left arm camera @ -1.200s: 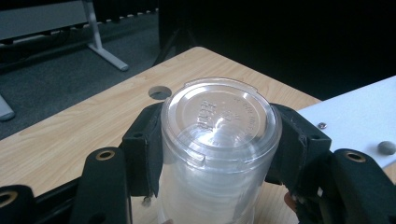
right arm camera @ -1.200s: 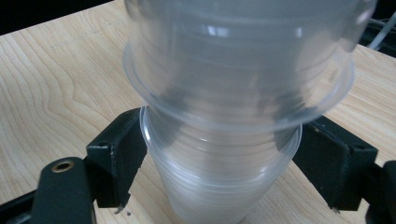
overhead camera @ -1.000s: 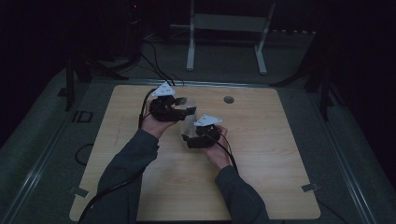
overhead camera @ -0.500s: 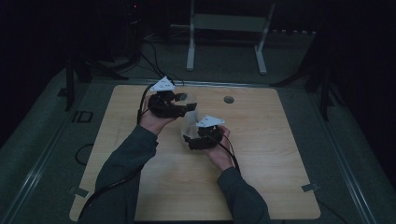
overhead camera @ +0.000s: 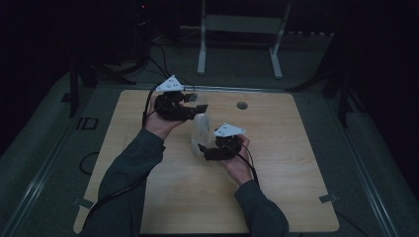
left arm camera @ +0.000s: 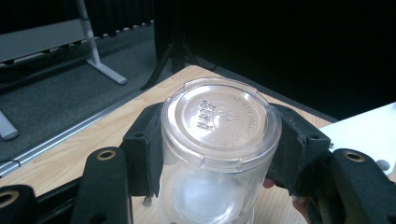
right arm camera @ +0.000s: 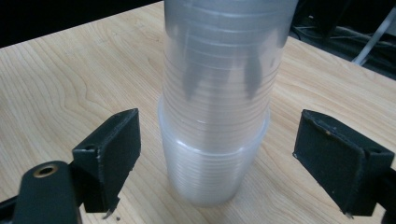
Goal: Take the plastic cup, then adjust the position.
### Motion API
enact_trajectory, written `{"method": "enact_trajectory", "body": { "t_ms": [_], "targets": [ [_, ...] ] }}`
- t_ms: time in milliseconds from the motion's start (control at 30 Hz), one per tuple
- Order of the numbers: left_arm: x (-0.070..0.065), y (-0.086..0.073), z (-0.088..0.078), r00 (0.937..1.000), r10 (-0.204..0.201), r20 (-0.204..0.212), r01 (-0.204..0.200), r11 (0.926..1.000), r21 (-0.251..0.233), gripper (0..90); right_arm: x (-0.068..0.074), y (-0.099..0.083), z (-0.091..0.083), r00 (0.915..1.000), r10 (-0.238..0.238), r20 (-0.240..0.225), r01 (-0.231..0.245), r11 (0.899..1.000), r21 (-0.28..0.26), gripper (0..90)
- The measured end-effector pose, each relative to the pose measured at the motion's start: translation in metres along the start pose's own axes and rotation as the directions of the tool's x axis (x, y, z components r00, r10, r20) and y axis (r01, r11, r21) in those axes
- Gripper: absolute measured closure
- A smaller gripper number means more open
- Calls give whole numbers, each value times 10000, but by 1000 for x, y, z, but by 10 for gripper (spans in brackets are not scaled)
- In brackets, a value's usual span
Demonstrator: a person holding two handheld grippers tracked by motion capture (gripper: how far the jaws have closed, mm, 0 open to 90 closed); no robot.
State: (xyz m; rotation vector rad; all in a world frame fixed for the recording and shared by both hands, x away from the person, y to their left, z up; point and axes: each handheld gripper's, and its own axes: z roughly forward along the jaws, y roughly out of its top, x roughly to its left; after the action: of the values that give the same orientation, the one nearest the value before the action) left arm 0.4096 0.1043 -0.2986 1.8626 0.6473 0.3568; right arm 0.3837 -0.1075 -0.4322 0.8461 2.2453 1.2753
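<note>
A stack of clear plastic cups (overhead camera: 199,132) stands upside down at the middle of the wooden table (overhead camera: 296,163). My left gripper (overhead camera: 196,105) is shut on the top cup (left arm camera: 219,114) just below its upturned base, both pads (left arm camera: 147,154) pressed on its sides. My right gripper (overhead camera: 203,150) is lower, level with the wider bottom cup (right arm camera: 212,163). Its jaws have just been opening, and they stand wide on either side of that cup with a gap at each pad (right arm camera: 114,149).
A small dark hole (overhead camera: 241,105) sits in the tabletop behind the cups. Beyond the far edge are a white metal stand (overhead camera: 237,29) and cables on a dark floor. The right gripper's grey plate (left arm camera: 369,135) lies close beside the left jaws.
The right gripper's jaws have spread apart off the lower cup. The left hand has lifted a little with the top cup in its grip.
</note>
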Motion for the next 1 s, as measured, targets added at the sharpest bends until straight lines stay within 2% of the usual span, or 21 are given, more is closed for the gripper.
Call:
{"method": "enact_trajectory", "body": {
  "t_ms": [133, 300, 533, 800, 1000],
  "targets": [
    [1, 2, -3, 9999, -67, 137, 69, 9999, -126, 409, 1, -1, -7, 10000, -23, 79, 24, 10000, -88, 152],
    [-1, 5, -7, 9999, 46, 120, -44, 9999, -153, 409, 1, -2, -12, 9997, -140, 199, 141, 9999, -37, 155],
    [-3, 8, -12, 9999, 123, 108, -120, 9997, -219, 409, -3, -6, -14, 9999, 54, 165, -53, 10000, -15, 156],
    [-7, 13, -21, 9993, 354, 99, -352, 9991, -238, 409, -6, -7, -22, 9996, 254, 149, -249, 9993, -275, 199],
    [-6, 15, -29, 9994, 333, 102, -329, 9989, -346, 409, -5, -8, -24, 9997, 166, 157, -162, 9995, -267, 223]
  ]
}}
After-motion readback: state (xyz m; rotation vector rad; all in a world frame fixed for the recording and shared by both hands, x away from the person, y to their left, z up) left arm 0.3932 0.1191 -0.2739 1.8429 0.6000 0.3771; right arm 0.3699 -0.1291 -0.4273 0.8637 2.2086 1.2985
